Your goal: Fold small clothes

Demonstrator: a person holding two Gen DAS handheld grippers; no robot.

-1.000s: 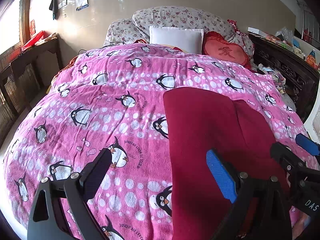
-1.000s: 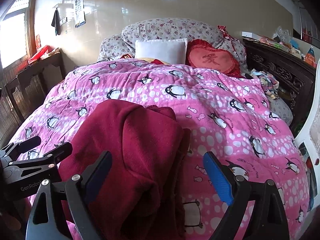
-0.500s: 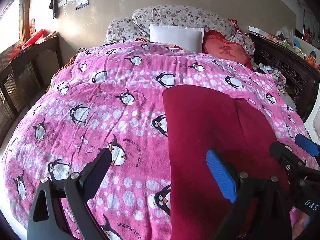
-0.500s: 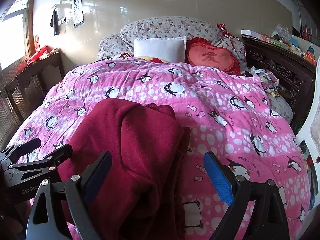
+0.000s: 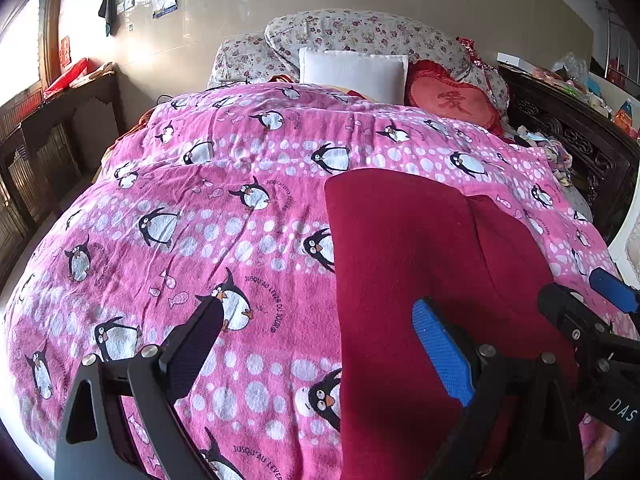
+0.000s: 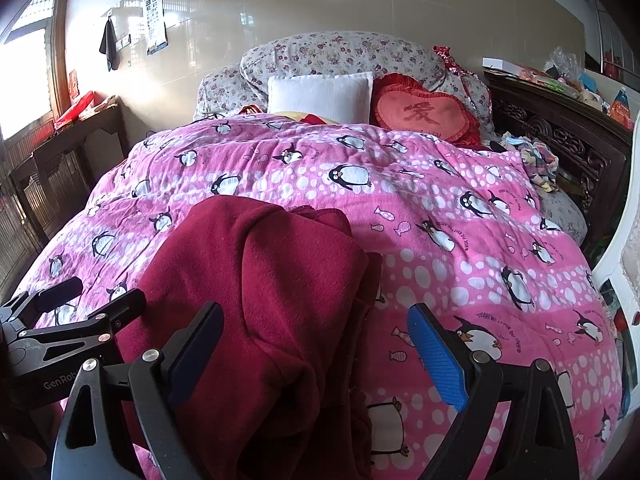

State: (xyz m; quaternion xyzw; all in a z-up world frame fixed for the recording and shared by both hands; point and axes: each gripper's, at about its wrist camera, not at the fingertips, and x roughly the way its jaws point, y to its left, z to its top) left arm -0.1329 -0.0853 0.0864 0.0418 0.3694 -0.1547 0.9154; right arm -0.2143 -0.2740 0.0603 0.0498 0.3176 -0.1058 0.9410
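Note:
A dark red garment (image 5: 416, 280) lies folded on the pink penguin blanket (image 5: 208, 216), its left edge straight, a second layer showing on its right. In the right wrist view the red garment (image 6: 264, 300) looks thicker, with rolled folds along its right side. My left gripper (image 5: 320, 336) is open above the garment's near left edge, holding nothing. My right gripper (image 6: 316, 344) is open over the garment's near right part, nothing between its fingers. Each gripper shows at the edge of the other's view: the right gripper (image 5: 588, 308), the left gripper (image 6: 76, 312).
The pink blanket (image 6: 460, 248) covers the whole bed. A white pillow (image 5: 352, 72), a red heart cushion (image 5: 452, 100) and floral bedding (image 5: 360, 36) are at the head. A dark carved wooden frame (image 6: 568, 140) with clutter runs along the right; wooden furniture (image 5: 44, 140) stands left.
Both grippers stay open over the garment. The views have shifted only slightly, and the garment lies as before.

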